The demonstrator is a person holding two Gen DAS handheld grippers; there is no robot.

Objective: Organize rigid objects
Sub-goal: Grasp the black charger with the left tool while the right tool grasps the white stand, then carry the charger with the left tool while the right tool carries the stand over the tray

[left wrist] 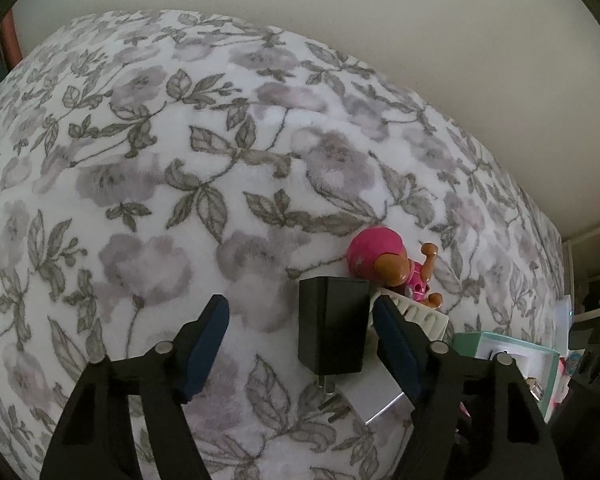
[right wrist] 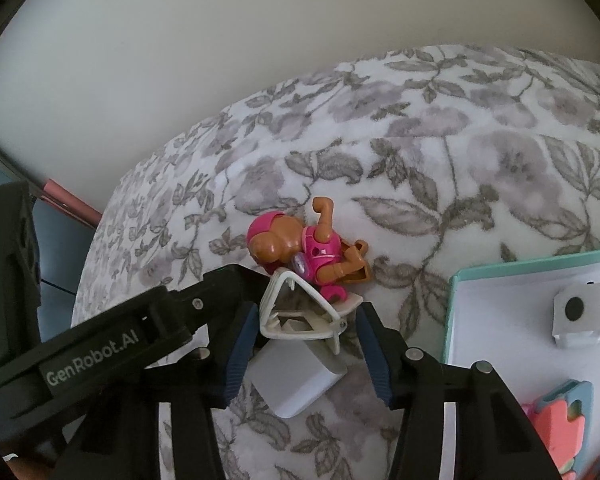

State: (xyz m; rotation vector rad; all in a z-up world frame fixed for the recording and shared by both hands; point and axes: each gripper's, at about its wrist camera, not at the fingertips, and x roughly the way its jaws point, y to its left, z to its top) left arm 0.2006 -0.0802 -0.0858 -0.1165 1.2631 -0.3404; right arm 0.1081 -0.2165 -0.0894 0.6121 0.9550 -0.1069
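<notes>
Both grippers point down at the floral blanket [left wrist: 148,184]. The left gripper [left wrist: 300,344] is spread wide around the black charger [left wrist: 332,324], not touching it. The right gripper [right wrist: 304,344] (also apart) brackets the white clip [right wrist: 300,312] beside the pink toy figure [right wrist: 300,248], near the teal box [right wrist: 456,280] at the blanket's edge.

Both wrist views close, angled down at bedspread [left wrist: 148,184]; shared: toy figure [right wrist: 300,252], white charger [right wrist: 296,384].

Blanket [left wrist: 148,168]: white, grey-lilac flowers, grey-green leaves. Toy figure [right wrist: 300,248]: pink, brown. Charger [left wrist: 332,324]: black. Adapter [right wrist: 296,384]: white. Clip [right wrist: 300,312]: cream. Box [right wrist: 456,304]: teal rim. Tong pads [right wrist: 238,356]: navy.
</notes>
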